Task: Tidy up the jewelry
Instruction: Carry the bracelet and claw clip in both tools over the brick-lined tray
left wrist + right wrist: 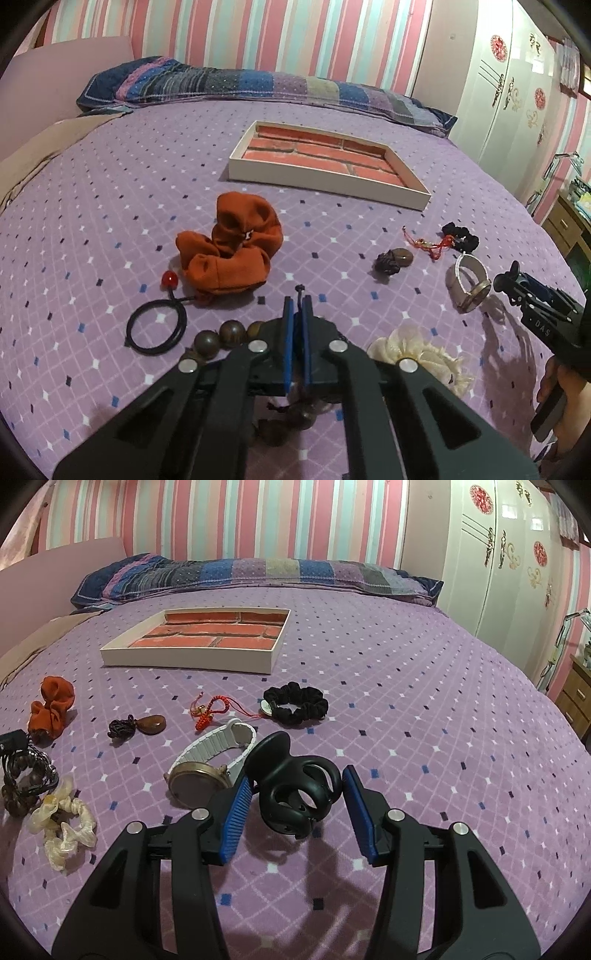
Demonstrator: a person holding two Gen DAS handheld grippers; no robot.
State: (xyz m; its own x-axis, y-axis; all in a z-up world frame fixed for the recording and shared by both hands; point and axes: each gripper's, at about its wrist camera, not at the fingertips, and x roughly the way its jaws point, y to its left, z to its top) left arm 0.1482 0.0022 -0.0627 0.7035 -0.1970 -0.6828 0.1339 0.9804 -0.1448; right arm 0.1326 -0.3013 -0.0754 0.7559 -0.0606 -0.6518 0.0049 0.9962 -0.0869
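Note:
My left gripper [297,300] is shut on the cord of a brown wooden bead bracelet [231,332], whose beads lie beside and under the fingers. My right gripper [295,794] is open around a black hair claw clip [295,786] that sits between its blue pads [236,812] on the bed. A white-strap watch [214,764] lies just left of it. A white tray with a brick-pattern floor [325,181] sits further back; it also shows in the right wrist view [184,661].
On the purple bedspread lie an orange scrunchie [231,243], a black hair tie with a red bead [155,326], a cream scrunchie [62,827], a brown pendant [147,724], a red cord charm [210,710] and a black scrunchie [299,703]. A pillow [258,86] lies behind.

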